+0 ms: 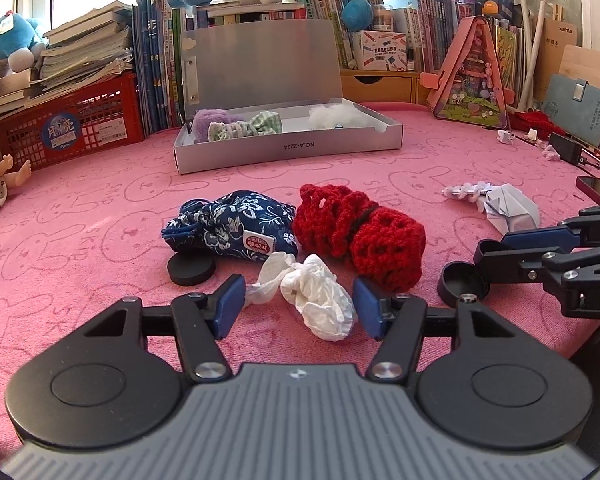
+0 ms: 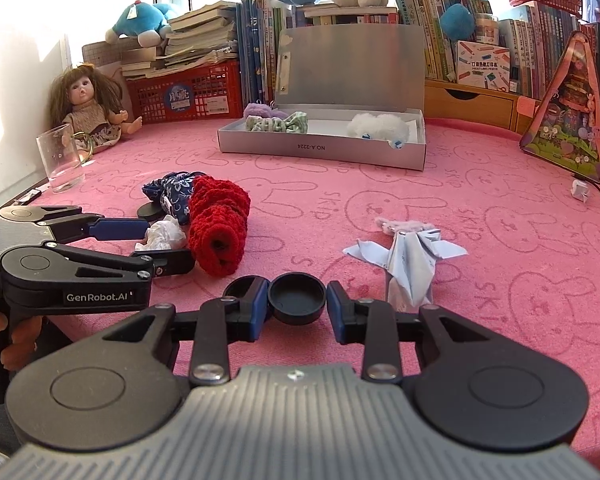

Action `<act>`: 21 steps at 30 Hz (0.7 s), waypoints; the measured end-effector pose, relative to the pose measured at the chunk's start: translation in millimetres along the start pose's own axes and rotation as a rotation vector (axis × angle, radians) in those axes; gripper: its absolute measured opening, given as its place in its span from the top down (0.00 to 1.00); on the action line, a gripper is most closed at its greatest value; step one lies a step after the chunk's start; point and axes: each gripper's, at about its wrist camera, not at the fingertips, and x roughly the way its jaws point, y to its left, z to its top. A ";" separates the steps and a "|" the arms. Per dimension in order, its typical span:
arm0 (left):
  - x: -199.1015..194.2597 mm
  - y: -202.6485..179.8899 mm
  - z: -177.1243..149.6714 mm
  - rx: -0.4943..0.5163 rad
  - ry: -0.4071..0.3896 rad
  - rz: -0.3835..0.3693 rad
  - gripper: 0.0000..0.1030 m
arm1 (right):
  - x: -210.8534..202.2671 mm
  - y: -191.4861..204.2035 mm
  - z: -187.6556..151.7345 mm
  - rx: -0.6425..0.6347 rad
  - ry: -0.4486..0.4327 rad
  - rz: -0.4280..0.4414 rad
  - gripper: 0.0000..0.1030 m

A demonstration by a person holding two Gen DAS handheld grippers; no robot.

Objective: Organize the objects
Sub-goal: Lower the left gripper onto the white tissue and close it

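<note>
Pink rabbit-print cloth (image 1: 80,208) covers our table, books behind. Near the front edge, left to right: a blue pouch (image 1: 230,226), white wad (image 1: 312,300) between our wide-open, empty left gripper (image 1: 298,306), red knit piece (image 1: 360,236), black cap (image 2: 297,298) between our open right gripper (image 2: 298,306), folded paper (image 2: 410,264). At the back edge the box (image 1: 288,146) holds few items; most remain.

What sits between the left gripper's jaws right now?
A crumpled white tissue lies on the pink cloth between the open jaws of the left gripper, untouched by either. The left wrist view shows it best.
</note>
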 end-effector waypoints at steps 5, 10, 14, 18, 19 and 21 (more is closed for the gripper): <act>-3.4 4.3 3.0 -0.059 0.006 -0.009 0.52 | -1.1 -0.7 0.5 0.004 -0.005 0.001 0.63; -10.3 1.6 7.4 -0.055 -0.011 -0.011 0.52 | -1.2 -4.0 3.4 0.026 -0.012 0.003 0.63; -17.6 0.4 13.2 -0.052 -0.039 -0.015 0.52 | -2.8 -7.1 7.3 0.034 -0.026 -0.002 0.63; -21.4 0.5 18.0 -0.056 -0.054 -0.012 0.53 | -4.7 -9.4 10.8 0.040 -0.042 -0.005 0.63; -22.0 0.4 19.0 -0.057 -0.055 -0.011 0.53 | -4.8 -9.8 11.8 0.042 -0.046 -0.007 0.63; -23.3 0.6 20.6 -0.059 -0.061 -0.006 0.53 | -5.1 -11.2 14.2 0.042 -0.052 -0.010 0.63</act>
